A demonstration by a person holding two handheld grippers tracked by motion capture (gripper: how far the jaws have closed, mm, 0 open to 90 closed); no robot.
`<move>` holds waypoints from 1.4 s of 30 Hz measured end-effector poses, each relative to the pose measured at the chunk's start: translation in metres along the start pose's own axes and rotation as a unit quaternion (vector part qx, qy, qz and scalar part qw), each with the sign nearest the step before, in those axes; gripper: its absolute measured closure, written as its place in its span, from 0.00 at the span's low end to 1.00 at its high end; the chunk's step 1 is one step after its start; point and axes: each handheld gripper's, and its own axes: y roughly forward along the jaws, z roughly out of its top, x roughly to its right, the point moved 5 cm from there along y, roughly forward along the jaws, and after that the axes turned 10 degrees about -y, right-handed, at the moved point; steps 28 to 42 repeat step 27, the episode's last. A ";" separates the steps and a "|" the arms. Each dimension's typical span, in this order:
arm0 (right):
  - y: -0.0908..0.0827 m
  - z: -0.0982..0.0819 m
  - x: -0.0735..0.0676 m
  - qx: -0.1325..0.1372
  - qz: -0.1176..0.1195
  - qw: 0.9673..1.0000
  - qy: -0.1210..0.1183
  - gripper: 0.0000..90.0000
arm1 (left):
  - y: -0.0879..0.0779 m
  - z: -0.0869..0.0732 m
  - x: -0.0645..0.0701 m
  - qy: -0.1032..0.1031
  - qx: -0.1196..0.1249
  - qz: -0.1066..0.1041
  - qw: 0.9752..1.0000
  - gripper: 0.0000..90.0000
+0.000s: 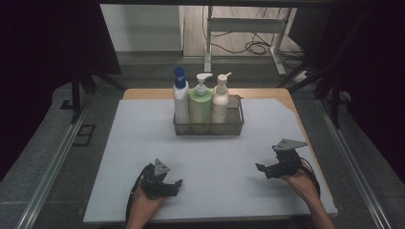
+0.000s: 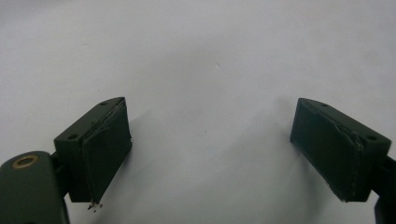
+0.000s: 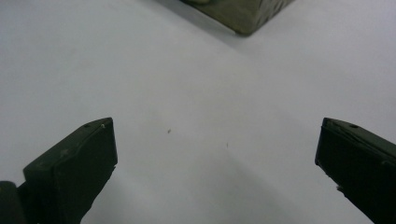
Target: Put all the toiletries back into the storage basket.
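While both claws, left (image 1: pixel 177 183) & right (image 1: pixel 260 168), gape empty, 3 pump bottles (image 1: pixel 200 102) fill wire basket (image 1: pixel 239 125).

Matt pale mat (image 1: pixel 143 143); wire-mesh metal basket (image 1: pixel 208 128); glossy plastic pump bottles (image 1: pixel 200 102).

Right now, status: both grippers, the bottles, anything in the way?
Left gripper open, empty, near the mat's front edge. Right gripper open, empty. Three pump bottles upright in the wire basket at mat centre-back. Bare mat between grippers and basket.
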 end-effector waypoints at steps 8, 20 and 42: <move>0.008 -0.021 -0.006 -0.008 0.004 1.000 0.011 0.00 | 0.000 0.000 0.000 0.000 0.001 0.000 1.000 0.13; 0.018 -0.033 -0.013 -0.035 0.009 0.999 0.005 0.00 | 0.000 0.000 0.000 0.000 0.000 0.000 1.000 0.13; 0.018 -0.034 -0.012 -0.036 0.011 0.999 0.007 0.00 | 0.000 0.000 0.000 -0.001 0.000 0.000 1.000 0.13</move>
